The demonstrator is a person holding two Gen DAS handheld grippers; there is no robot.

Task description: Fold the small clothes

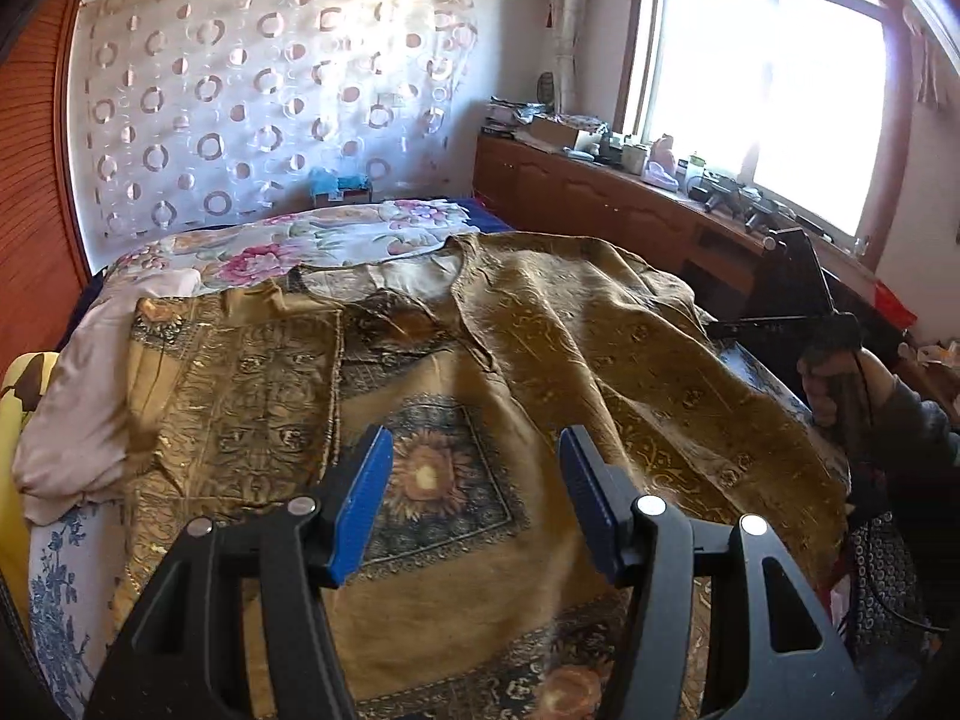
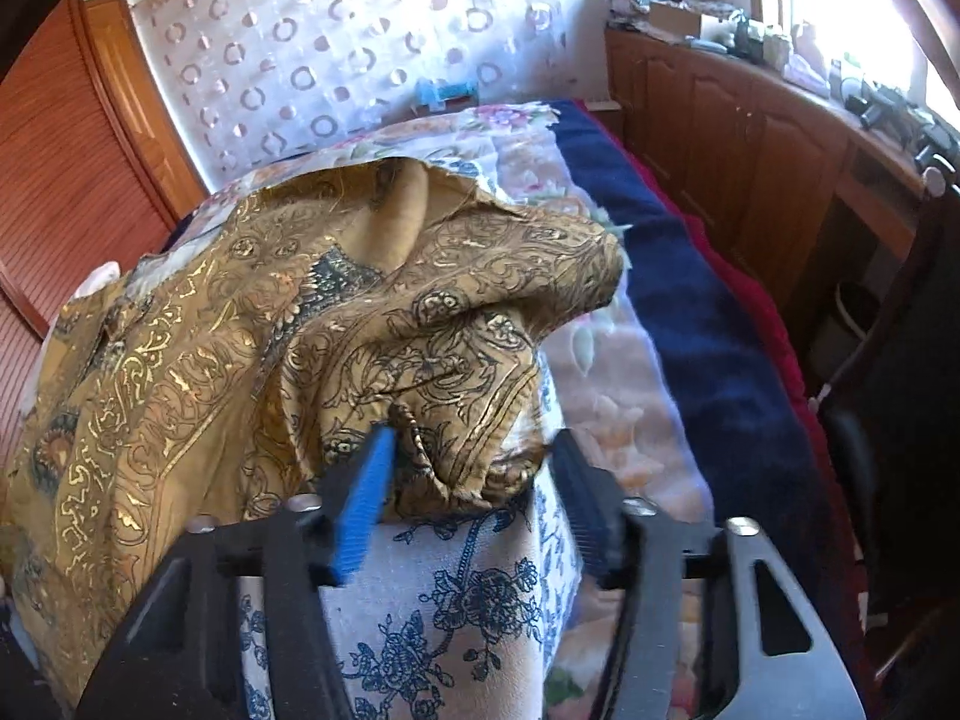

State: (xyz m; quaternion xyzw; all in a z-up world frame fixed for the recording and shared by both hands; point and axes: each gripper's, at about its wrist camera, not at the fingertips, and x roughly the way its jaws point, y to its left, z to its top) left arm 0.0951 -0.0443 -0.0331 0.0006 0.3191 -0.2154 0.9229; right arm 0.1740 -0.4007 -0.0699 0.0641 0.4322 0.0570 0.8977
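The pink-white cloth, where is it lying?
In the left wrist view, the pink-white cloth lies bunched on the bed's left side, against the left edge of the gold patterned garment.

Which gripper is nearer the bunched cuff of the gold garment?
Right. The right gripper has its open jaws on either side of the bunched cuff. The left gripper hovers open over the gold garment, above its sunflower panel.

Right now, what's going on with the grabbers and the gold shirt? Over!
Left gripper open above the gold shirt, holding nothing. Right gripper open, jaws around a bunched shirt edge, not clamped. Pink cloth lies beside the shirt.
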